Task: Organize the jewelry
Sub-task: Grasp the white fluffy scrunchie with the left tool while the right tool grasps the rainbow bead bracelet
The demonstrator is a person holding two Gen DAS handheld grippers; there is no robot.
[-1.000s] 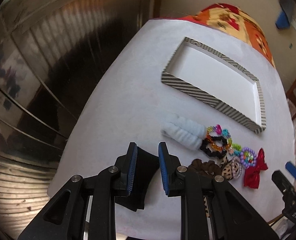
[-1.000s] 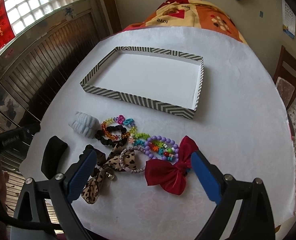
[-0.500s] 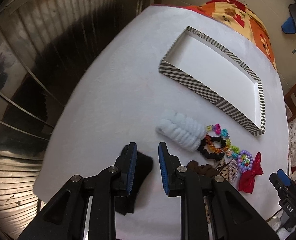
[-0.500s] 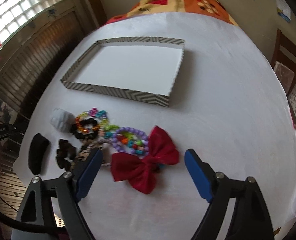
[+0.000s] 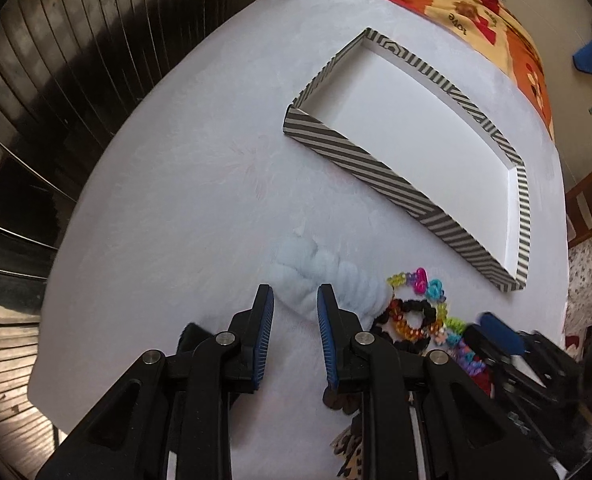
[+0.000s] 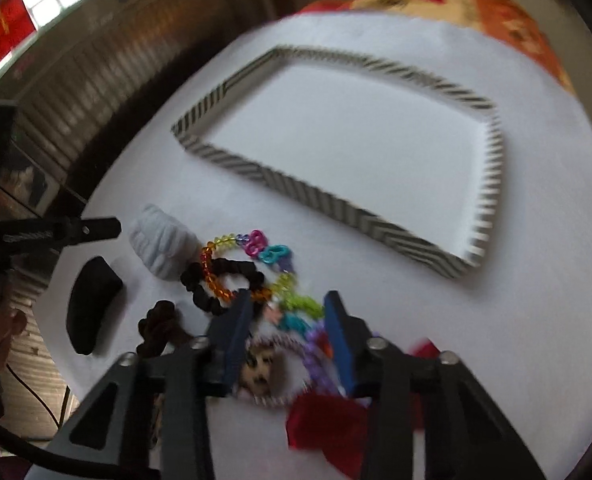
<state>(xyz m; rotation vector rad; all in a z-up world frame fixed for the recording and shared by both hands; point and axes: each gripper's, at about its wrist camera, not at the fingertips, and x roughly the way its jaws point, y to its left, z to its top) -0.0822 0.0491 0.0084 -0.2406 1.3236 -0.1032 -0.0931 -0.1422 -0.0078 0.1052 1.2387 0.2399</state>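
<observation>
A shallow striped box (image 5: 356, 148) with a white floor lies empty on the white table; it also shows in the right wrist view (image 6: 304, 196). In front of it lies a cluster: a pale blue fluffy scrunchie (image 5: 328, 276) (image 6: 160, 244), a black scrunchie (image 6: 224, 276) under coloured bead bracelets (image 6: 268, 252), a brown scrunchie (image 6: 160, 328), a black hair piece (image 6: 92, 300), a leopard bow (image 6: 262, 372), a red bow (image 6: 324, 424). My left gripper (image 5: 294, 300) is open and empty, its tips at the blue scrunchie's near edge. My right gripper (image 6: 288, 308) is open, jaws narrowed, low over the purple and green bead bracelets (image 6: 300, 308).
The table's left edge drops off toward dark slatted shutters (image 5: 76, 60). A patterned orange blanket (image 5: 496, 12) lies beyond the table's far end. A wooden chair (image 5: 584, 208) stands at the right.
My left gripper has moved right from the black hair piece to the blue scrunchie. My right gripper has dropped toward the bead bracelets and its jaws have narrowed from wide open.
</observation>
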